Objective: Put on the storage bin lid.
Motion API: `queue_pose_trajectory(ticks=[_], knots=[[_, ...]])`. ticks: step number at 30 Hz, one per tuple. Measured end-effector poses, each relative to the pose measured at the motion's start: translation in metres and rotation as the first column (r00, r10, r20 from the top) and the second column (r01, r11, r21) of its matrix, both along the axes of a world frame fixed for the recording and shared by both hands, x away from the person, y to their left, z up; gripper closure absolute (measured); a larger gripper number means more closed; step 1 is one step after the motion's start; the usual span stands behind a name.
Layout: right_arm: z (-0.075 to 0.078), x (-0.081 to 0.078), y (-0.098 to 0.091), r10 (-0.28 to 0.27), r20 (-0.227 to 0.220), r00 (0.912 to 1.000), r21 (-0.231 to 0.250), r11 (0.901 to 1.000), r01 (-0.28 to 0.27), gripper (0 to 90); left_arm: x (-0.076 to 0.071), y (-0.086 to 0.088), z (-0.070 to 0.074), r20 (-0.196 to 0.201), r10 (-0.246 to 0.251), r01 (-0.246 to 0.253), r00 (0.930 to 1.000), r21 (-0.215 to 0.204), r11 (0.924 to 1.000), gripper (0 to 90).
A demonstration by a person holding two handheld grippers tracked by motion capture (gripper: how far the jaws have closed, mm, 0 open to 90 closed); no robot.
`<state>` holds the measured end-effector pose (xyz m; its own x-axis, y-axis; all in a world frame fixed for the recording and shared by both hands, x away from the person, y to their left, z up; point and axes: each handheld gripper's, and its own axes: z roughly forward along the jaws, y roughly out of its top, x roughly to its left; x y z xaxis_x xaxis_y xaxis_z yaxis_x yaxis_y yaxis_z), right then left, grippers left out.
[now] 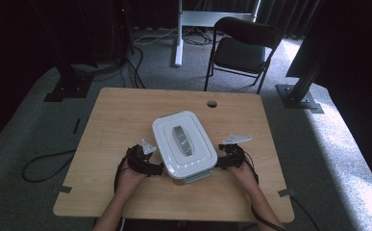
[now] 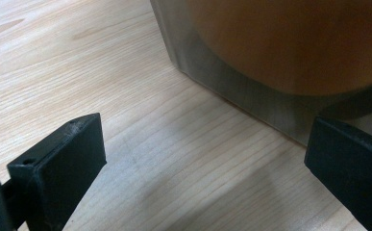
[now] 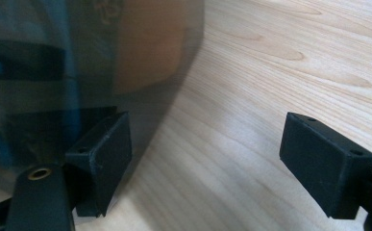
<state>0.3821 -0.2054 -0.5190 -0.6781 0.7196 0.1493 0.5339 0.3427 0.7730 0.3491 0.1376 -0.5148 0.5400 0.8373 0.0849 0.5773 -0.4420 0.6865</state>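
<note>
I have the left hand-held gripper (image 1: 160,168) low at the near left corner of the box (image 1: 184,143), and in the left gripper view its jaws stand wide apart with bare tabletop (image 2: 126,96) between them; the box's grey lower wall (image 2: 231,86) lies ahead and to the jaws' right, close but not pinched, so I call this hand released. The box itself sits in the middle of the tabletop (image 1: 121,110), a white lidded container with a grey handle (image 1: 183,140) on top, its long axis running from the near right to the far left, slightly skewed to the table edge. It lies between my two hands, each about equally near. The right hand-held gripper (image 1: 217,162) sits at the near right side of the box; in the right gripper view its jaws are also spread, one pad (image 3: 102,159) just beside the dark, see-through wall (image 3: 78,72), the other well out over bare wood. Nothing is gripped there either. I judge any lift needs both hands to turn inward toward the box's short near end.
</note>
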Motion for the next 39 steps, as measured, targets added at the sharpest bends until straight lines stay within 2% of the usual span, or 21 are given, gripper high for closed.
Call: queue_pose_trajectory(ticks=[4, 9, 13, 23, 32, 34, 37, 38, 39], knots=[[0.001, -0.005, -0.006, 0.014, -0.014, 0.9998, 0.041, 0.999, -0.014, 18.4, 0.002, -0.001, 0.001, -0.001, -0.011, 0.011, 0.9999, 0.012, 0.9999, 1.0], [0.002, -0.009, -0.009, 0.02, -0.02, 0.9996, 0.051, 0.9985, -0.019, 18.6, 0.004, -0.004, 0.002, -0.005, -0.041, 0.041, 0.9992, 0.022, 0.9989, 1.0], [0.0, -0.011, -0.012, 0.037, -0.039, 0.9986, 0.069, 0.997, -0.034, 20.1, 0.005, -0.007, 0.003, -0.006, -0.036, 0.036, 0.9993, 0.021, 0.9991, 1.0], [0.0, -0.022, -0.016, 0.05, -0.036, 0.9981, 0.081, 0.9955, -0.047, 20.2, 0.009, -0.011, 0.003, 0.008, -0.032, 0.032, 0.9995, 0.015, 0.9994, 1.0], [-0.001, -0.028, -0.011, 0.084, -0.04, 0.9957, 0.099, 0.9919, -0.08, 19.7, 0.012, -0.003, 0.003, 0.007, -0.019, 0.019, 0.9998, 0.017, 0.9997, 1.0], [-0.002, -0.029, -0.008, 0.082, -0.031, 0.9961, 0.083, 0.9934, -0.079, 17.7, 0.012, -0.001, 0.004, -0.001, -0.025, 0.025, 0.9997, 0.007, 0.9997, 0.9], [-0.002, -0.03, -0.008, 0.046, 0.003, 0.999, 0.069, 0.9966, -0.046, 14.4, 0.014, 0.003, 0.004, -0.02, -0.033, 0.033, 0.9992, -0.021, 0.9992, 0.9], [-0.002, -0.03, -0.008, 0.026, 0.023, 0.9994, 0.059, 0.9979, -0.028, 14.2, 0.013, 0.005, 0.003, -0.015, -0.033, 0.033, 0.9993, -0.026, 0.9991, 0.9], [-0.002, -0.031, -0.009, 0.007, 0.038, 0.9992, 0.053, 0.9986, -0.009, 14.1, 0.013, 0.006, 0.002, -0.013, -0.029, 0.029, 0.9995, -0.016, 0.9995, 0.9]])
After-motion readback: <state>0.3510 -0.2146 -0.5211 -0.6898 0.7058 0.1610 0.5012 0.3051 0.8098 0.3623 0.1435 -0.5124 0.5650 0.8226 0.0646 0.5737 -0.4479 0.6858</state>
